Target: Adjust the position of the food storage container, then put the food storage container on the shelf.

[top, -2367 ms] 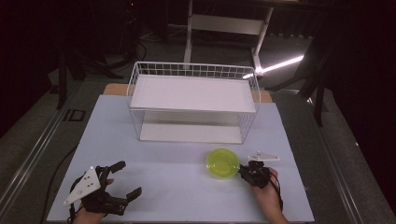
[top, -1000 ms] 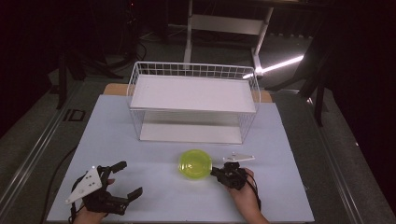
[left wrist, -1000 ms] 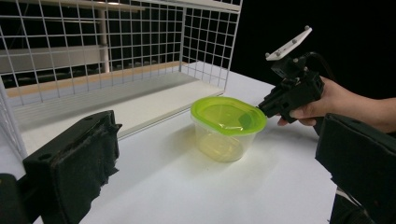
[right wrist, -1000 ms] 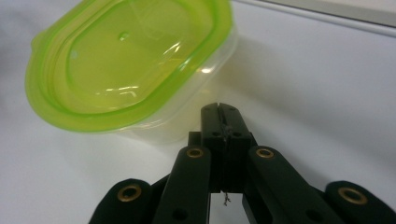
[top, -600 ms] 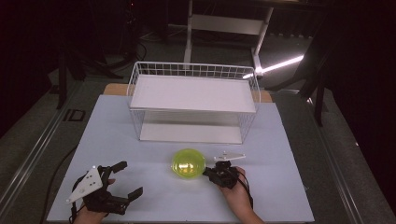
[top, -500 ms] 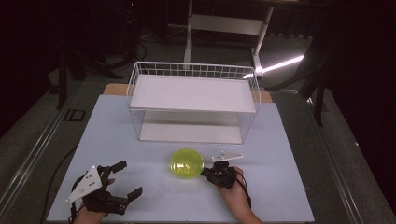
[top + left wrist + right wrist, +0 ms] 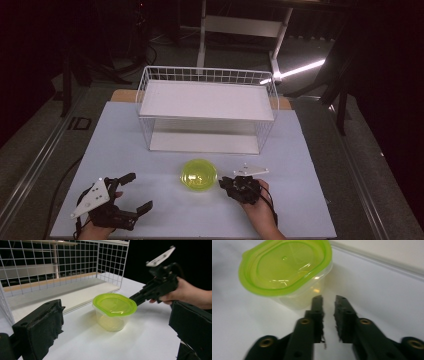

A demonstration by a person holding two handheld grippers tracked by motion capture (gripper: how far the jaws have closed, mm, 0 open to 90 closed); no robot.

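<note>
A clear tub with a lime-green lid (image 7: 199, 174) (image 7: 114, 306) (image 7: 284, 267) stands on the white table in front of the wire basket. My right gripper (image 7: 223, 182) (image 7: 328, 298) lies just right of it, its tips by the lid's rim (image 7: 133, 297). Its jaws have just been opening; a narrow gap shows between them with nothing in it. My left gripper (image 7: 139, 191) rests at the front left, open wide and pointed at the tub, with one pad (image 7: 37, 327) on each side of its own view and nothing held.
A white wire basket (image 7: 207, 107) with a white shelf board stands across the back of the table (image 7: 125, 150). The table's front edge runs just behind both hands. Dark floor and chair legs lie beyond.
The tub and my right gripper slid left from the right side toward the table's middle. The right jaws then came apart off the tub. The left gripper stayed put.
</note>
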